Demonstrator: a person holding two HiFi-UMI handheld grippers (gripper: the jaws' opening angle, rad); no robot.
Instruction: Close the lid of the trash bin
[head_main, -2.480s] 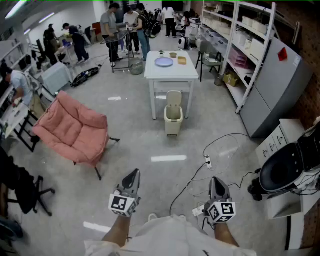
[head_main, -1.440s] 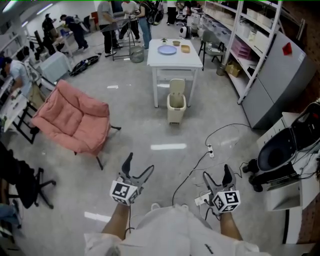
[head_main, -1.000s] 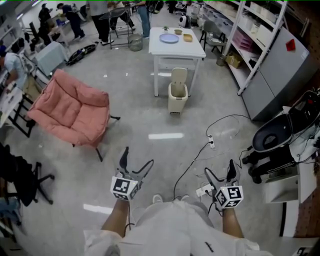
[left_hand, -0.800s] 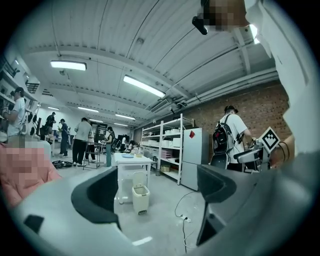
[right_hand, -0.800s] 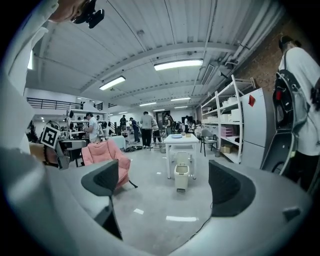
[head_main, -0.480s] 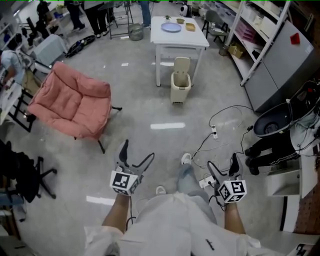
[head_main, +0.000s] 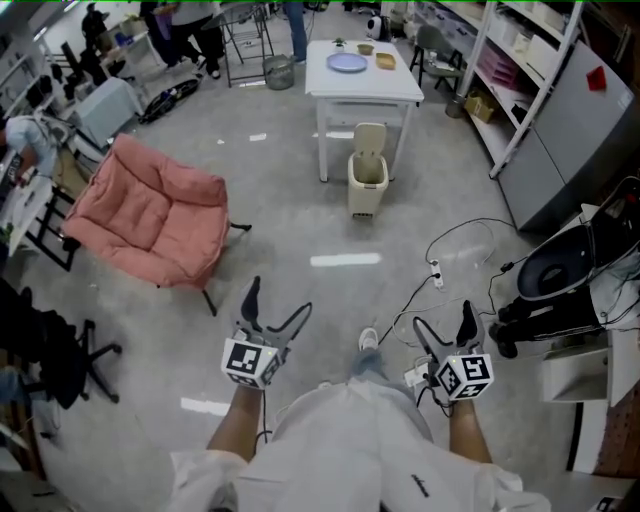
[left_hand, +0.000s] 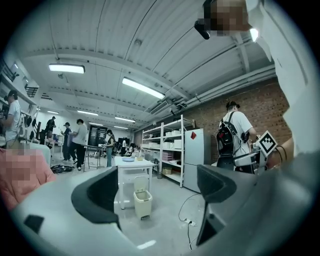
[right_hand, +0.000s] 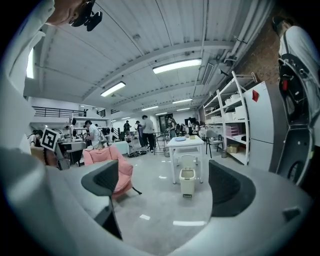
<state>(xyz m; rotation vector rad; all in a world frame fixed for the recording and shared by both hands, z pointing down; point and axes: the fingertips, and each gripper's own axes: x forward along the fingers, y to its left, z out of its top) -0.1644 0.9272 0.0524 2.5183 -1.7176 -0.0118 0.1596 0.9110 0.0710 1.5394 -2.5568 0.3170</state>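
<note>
So I'm at the approach step here, nothing touched yet. The trash bin (head_main: 367, 186) sits in the upper middle of the head view, on the floor right at the front of the white table (head_main: 362, 86), and its lid (head_main: 371, 137) is standing up open behind the bucket. It's well apart from me, with a lot of bare floor in between. My left gripper (head_main: 279, 306) is at the lower left of centre and my right gripper (head_main: 443, 324) at the lower right, both with jaws spread wide and nothing in them. In the left gripper view the bin (left_hand: 142, 202) shows small in the gap between the jaws, and in the right gripper view it's (right_hand: 187, 182) also framed between them, so both are roughly aimed at it. From this far off I can't really tell if the lid leans on the table or just stands on its hinge. Next move, as I see it: close the distance, minding the cables (head_main: 448, 262) on the floor at centre right, then bring one gripper above and behind the top edge of the lid and tip it forward and down onto the rim. No grasp should be needed, a push with one jaw ought to do it. The pink chair (head_main: 160, 214) on the left is out of the way.
</note>
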